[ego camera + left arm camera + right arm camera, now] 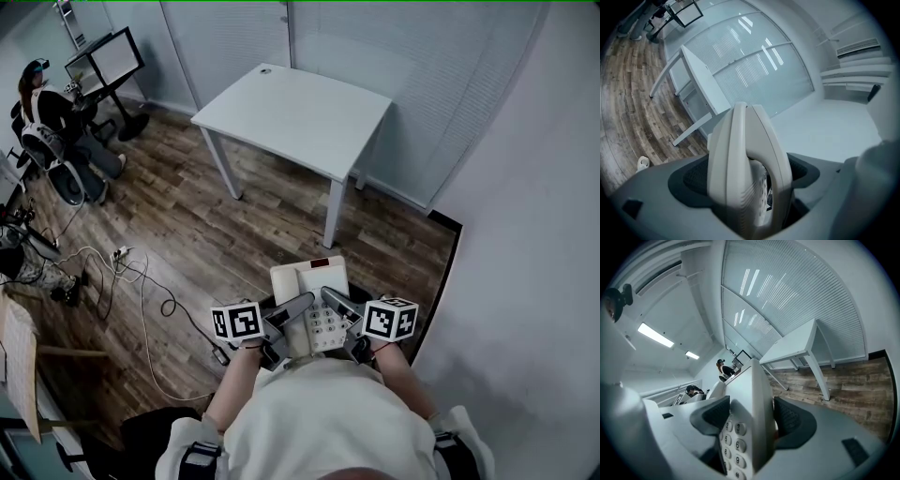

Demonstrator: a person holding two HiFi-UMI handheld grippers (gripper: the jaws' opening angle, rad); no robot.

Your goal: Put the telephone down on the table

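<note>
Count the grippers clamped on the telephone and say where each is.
2. The left gripper holds the telephone at its left edge; the right gripper holds its right edge, beside the keypad. Neither is hidden.

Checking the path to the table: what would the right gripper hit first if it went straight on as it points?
The telephone, clamped in the right gripper's tongs; past it the white table lies to the right, depth unclear.

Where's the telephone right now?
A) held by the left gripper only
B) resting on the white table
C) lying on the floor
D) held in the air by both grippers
D: the telephone is clamped between the left gripper and the right gripper, clear of the white table.
</note>
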